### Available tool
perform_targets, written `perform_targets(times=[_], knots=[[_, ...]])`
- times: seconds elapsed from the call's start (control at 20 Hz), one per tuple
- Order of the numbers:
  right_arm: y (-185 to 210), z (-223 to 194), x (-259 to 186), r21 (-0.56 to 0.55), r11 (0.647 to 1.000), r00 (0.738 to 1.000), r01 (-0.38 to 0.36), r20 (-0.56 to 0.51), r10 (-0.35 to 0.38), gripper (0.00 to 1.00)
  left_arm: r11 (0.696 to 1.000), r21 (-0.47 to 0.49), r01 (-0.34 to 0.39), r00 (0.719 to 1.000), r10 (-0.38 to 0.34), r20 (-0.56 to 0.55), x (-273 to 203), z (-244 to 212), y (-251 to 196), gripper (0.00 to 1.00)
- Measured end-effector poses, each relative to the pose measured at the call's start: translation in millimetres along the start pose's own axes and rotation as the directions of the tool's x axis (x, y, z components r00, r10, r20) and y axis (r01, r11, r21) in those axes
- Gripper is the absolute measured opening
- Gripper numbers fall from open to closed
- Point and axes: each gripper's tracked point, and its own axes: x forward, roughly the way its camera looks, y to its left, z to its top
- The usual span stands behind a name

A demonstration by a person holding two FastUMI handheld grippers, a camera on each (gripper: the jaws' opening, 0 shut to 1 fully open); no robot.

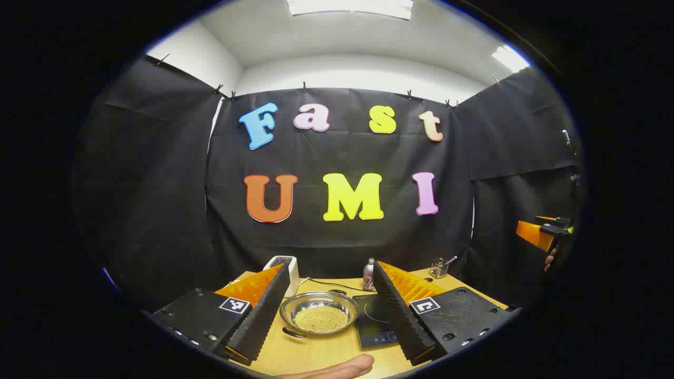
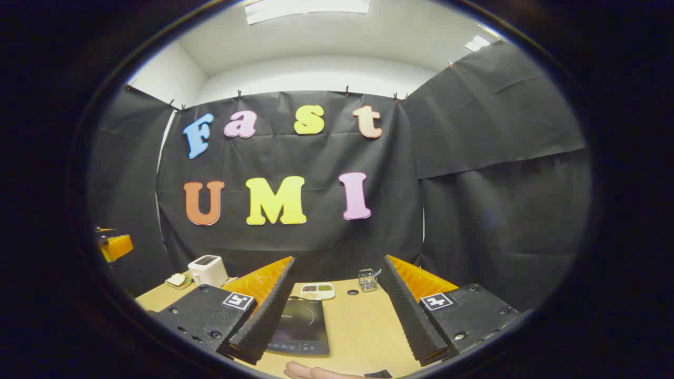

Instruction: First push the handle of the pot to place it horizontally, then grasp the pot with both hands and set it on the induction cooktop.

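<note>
Both tongs are held wide open and empty above the table (image 1: 316,352), so nothing has been grasped yet. Between the fingers of the left gripper (image 1: 330,310) the pot (image 1: 319,313), filled with small yellowish grains, is framed, its dark handle (image 1: 294,332) pointing toward the camera, presumably lined up for a push. Just right of it lies the induction cooktop (image 1: 375,321), which is seen ahead of the right gripper (image 2: 337,308), nearer its left finger
</note>
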Motion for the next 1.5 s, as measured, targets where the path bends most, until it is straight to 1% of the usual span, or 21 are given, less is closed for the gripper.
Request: perform_targets(times=[0.3, 0.55, 0.7, 0.85, 0.95, 1.0, 1.05, 1.15, 1.2, 1.25, 1.3, 1.35, 1.4, 1.45, 1.5], knots=[[-1, 0, 0, -0.005, 1.000, 1.000, -0.005, 0.008, 0.005, 1.00, 0.999, -0.004, -0.046, 0.999, 0.046, 0.002, 7, -2, 12, 0.95], [0, -5, 0, -0.009, 1.000, 1.000, -0.017, 0.008, 0.017, 1.00, 0.999, -0.028, -0.026, 0.999, 0.027, 0.025, 13, -2, 11, 0.95], [1, -8, 1, -0.013, 1.000, 1.000, -0.020, 0.008, 0.020, 1.00, 0.999, -0.030, -0.029, 0.998, 0.031, 0.054, 16, 1, 13, 0.94], [0, -13, 2, -0.013, 1.000, 1.000, -0.019, 0.006, 0.019, 1.00, 0.995, -0.010, -0.098, 0.992, 0.099, 0.084, 26, 0, 28, 0.94], [-1, -17, 5, -0.014, 1.000, 1.000, -0.019, -0.001, 0.019, 1.00, 0.994, -0.002, -0.106, 0.991, 0.106, 0.086, 35, -7, 30, 0.94], [-1, -18, 6, -0.013, 1.000, 1.000, -0.020, -0.003, 0.020, 1.00, 0.996, -0.009, -0.091, 0.992, 0.092, 0.089, 38, -9, 26, 0.84], [-1, -19, 6, -0.012, 1.000, 1.000, -0.023, -0.005, 0.023, 1.00, 0.997, -0.025, -0.073, 0.993, 0.075, 0.087, 43, -14, 23, 0.95], [0, -23, 8, -0.010, 0.999, 0.999, -0.032, -0.010, 0.032, 1.00, 0.996, -0.067, -0.067, 0.996, 0.071, 0.056, 51, -28, 27, 0.94], [0, -25, 9, -0.010, 0.999, 0.999, -0.033, -0.013, 0.033, 1.00, 0.995, -0.070, -0.070, 0.997, 0.072, 0.029, 57, -37, 30, 0.94], [-1, -27, 11, -0.012, 0.999, 0.999, -0.033, -0.015, 0.033, 1.00, 0.996, -0.065, -0.062, 0.998, 0.062, -0.003, 61, -47, 31, 0.88], [-2, -29, 11, -0.015, 0.999, 0.999, -0.032, -0.018, 0.032, 1.00, 0.997, -0.057, -0.051, 0.998, 0.049, -0.031, 66, -57, 31, 0.85], [-2, -29, 12, -0.016, 0.999, 0.999, -0.032, -0.018, 0.032, 1.00, 0.997, -0.057, -0.046, 0.996, 0.041, -0.073, 71, -68, 32, 0.72], [-2, -31, 13, -0.016, 0.999, 0.999, -0.030, -0.020, 0.030, 1.00, 0.998, -0.056, -0.040, 0.992, 0.033, -0.119, 76, -83, 33, 0.54], [-3, -33, 15, -0.016, 0.999, 0.999, -0.028, -0.022, 0.028, 1.00, 0.998, -0.052, -0.043, 0.986, 0.033, -0.166, 73, -95, 34, 0.58], [-3, -34, 17, -0.014, 1.000, 0.999, -0.027, -0.026, 0.026, 1.00, 0.999, -0.050, -0.014, 0.981, 0.004, -0.194, 79, -107, 30, 0.58]])
